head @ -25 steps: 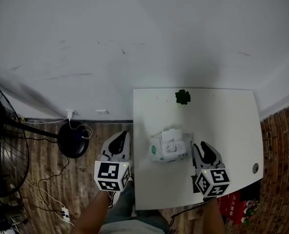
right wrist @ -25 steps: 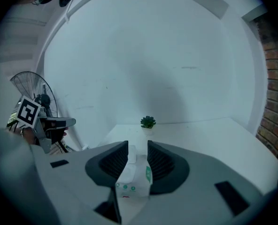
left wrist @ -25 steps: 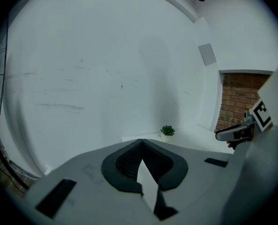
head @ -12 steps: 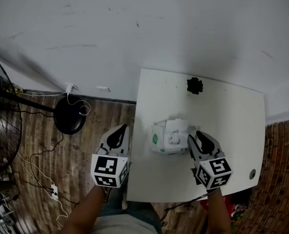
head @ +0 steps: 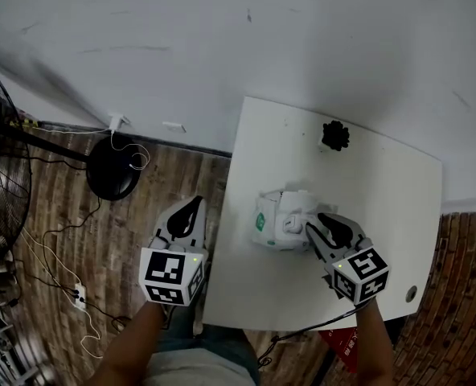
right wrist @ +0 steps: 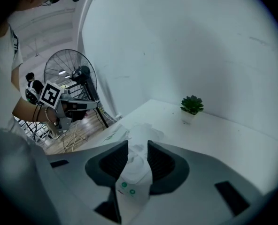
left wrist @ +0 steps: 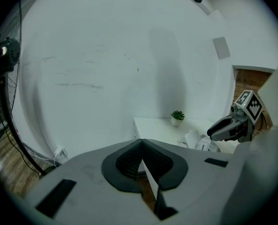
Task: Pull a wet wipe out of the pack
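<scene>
Right gripper has its jaws drawn close on a white strip that fills the narrow gap between them, at the top of the pack. The strip is probably the wet wipe. However, small green print on its near end means it could be part of the lid or wrapper, and the views do not settle which. Left gripper has its jaws pressed together on nothing and hangs over the wooden floor beside the table, well apart from the pack. That is the main risk: nothing holds the pack down, so a pull from the right gripper could lift or drag the whole soft pack instead of freeing a sheet. If the hold is on the lid or wrapper, nothing will come out. If it catches only a thin edge of damp cloth, the wipe could slip free or tear. A fast pull might also drag out the following sheets. The pack is white and soft-sided, with a green mark on the side facing the left gripper. Its top is rumpled and raised in the middle where the opening is. It lies flat near the middle of the white table, with a small potted plant farther back towards the wall.
</scene>
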The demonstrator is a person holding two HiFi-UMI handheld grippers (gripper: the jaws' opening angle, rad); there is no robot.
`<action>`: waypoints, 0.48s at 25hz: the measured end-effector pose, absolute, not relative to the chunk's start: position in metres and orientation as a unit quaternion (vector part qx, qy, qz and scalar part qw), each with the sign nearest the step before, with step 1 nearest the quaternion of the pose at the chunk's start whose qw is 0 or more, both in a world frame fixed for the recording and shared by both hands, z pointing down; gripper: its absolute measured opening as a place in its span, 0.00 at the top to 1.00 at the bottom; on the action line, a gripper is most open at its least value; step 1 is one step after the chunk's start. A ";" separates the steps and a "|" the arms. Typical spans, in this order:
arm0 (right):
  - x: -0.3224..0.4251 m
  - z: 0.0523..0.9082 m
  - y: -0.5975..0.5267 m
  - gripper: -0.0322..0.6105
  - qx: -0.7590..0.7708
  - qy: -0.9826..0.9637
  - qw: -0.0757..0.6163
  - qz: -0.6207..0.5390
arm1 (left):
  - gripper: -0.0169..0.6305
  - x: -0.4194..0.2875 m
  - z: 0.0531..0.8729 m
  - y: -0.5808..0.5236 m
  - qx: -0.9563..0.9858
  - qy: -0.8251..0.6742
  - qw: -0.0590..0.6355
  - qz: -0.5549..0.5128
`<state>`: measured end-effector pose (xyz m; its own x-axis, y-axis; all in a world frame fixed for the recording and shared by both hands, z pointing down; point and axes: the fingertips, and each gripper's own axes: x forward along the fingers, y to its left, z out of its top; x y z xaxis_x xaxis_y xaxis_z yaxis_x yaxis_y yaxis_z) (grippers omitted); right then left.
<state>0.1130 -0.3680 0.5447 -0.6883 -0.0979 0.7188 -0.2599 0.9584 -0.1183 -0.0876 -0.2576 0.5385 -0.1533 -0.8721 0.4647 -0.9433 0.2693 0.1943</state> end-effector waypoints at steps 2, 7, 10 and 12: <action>0.110 0.548 -0.365 0.75 0.075 -0.911 0.395 0.097 | 0.97 -0.090 0.539 -0.257 0.597 -0.759 0.251 0.070; 0.107 0.558 -0.359 0.75 0.033 -0.899 0.428 0.084 | 0.97 -0.093 0.542 -0.252 0.590 -0.764 0.252 0.069; 0.109 0.563 -0.354 0.75 0.007 -0.887 0.456 0.078 | 0.97 -0.095 0.544 -0.249 0.585 -0.767 0.255 0.068; 0.109 0.565 -0.354 0.75 -0.004 -0.883 0.464 0.076 | 0.97 -0.097 0.544 -0.247 0.581 -0.770 0.256 0.068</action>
